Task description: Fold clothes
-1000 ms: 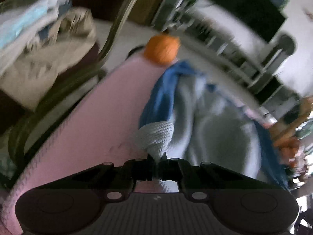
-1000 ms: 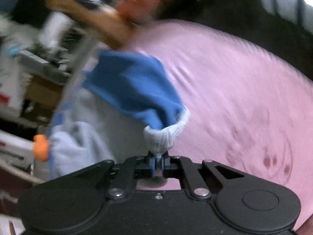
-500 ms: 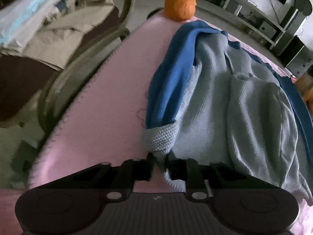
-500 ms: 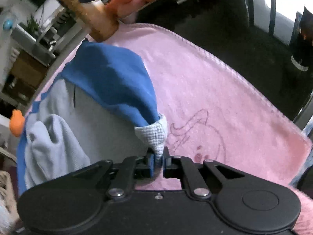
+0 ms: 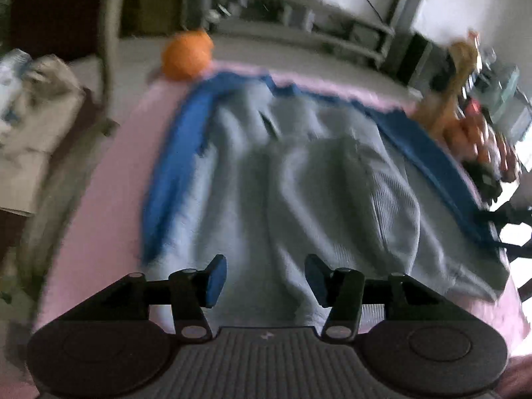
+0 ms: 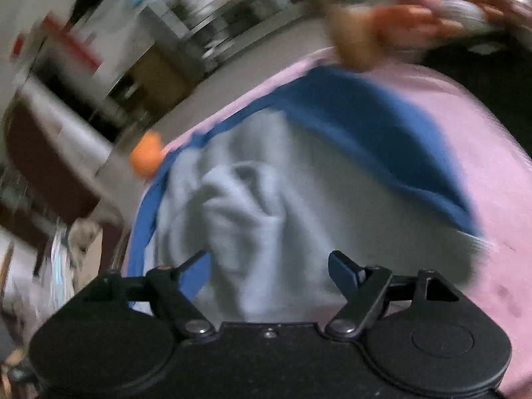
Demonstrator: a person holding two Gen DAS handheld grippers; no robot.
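Observation:
A light grey and blue sweater point(image 5: 299, 173) lies spread on a pink cloth-covered table point(image 5: 109, 206), its grey inner side up and blue edges along both sides. It also shows in the right wrist view point(image 6: 299, 199), with a bunched grey fold near the middle. My left gripper point(image 5: 264, 277) is open and empty just above the sweater's near hem. My right gripper point(image 6: 271, 267) is open and empty over the sweater's near edge.
An orange fruit point(image 5: 187, 56) sits at the table's far left corner, also in the right wrist view point(image 6: 146, 156). A wooden holder with fruit point(image 5: 459, 76) stands at the far right. A chair with piled clothes point(image 5: 36, 106) is at the left.
Both grippers have opened and let go of the sweater's cuffs. The sweater now lies flat on the table. Both views are blurred from motion.

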